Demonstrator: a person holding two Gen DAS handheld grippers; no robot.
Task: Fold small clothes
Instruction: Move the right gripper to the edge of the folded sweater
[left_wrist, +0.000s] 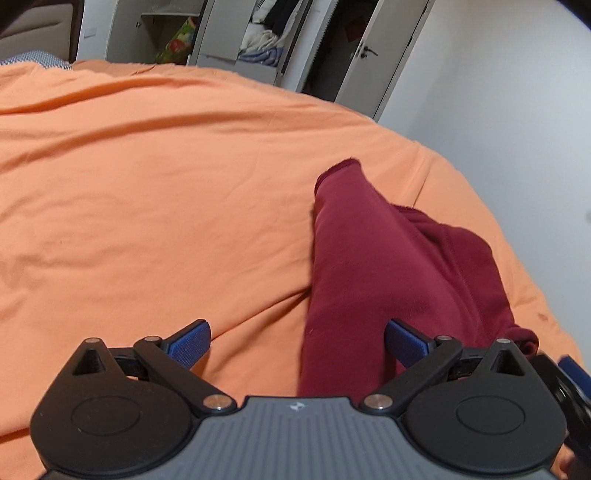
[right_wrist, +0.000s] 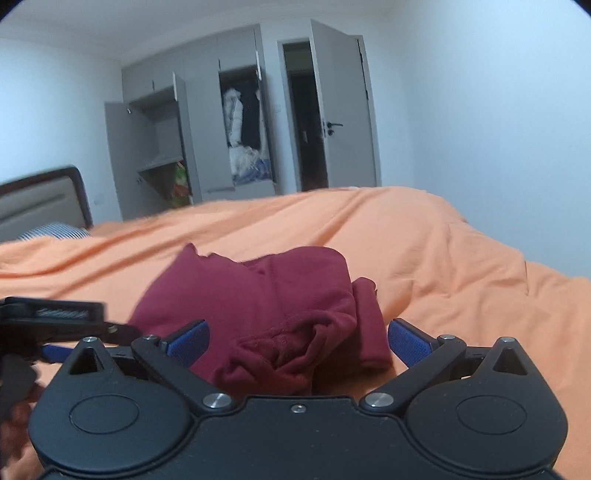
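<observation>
A dark red garment (left_wrist: 369, 266) is seen lying on an orange bedcover (left_wrist: 147, 184), near the edge of the bed closest to the cameras. In the left wrist view it is stretched out as a long, narrow shape, one hemmed end (left_wrist: 338, 168) pointing away across the bed and a bunched part spilling off to the right. In the right wrist view the same garment (right_wrist: 266, 306) is shown as a loose heap, with a crumpled opening (right_wrist: 280, 350) turned toward the camera and a flatter flap (right_wrist: 369, 325) at its right side.

The left gripper (left_wrist: 297, 341) is held spread, its blue pads (left_wrist: 190, 343) well apart; the near end of the garment is straddled but not pinched. The right gripper (right_wrist: 297, 341) is likewise released, and the bunched near edge lies between its pads (right_wrist: 408, 341) without being clamped. Nothing is grasped by either tool.

As to progress, little can be judged as done. The cloth may have been doubled lengthwise, but no neat, flat fold is shown: edges are uneven, and the near end is rumpled. What kind of garment it is cannot be told for certain. It is judged that smoothing, squaring of the edges and at least one crosswise fold are left to be made. No other clothes and no finished pile are shown on the bedcover. An open wardrobe (right_wrist: 243, 136) is seen behind the bed.
</observation>
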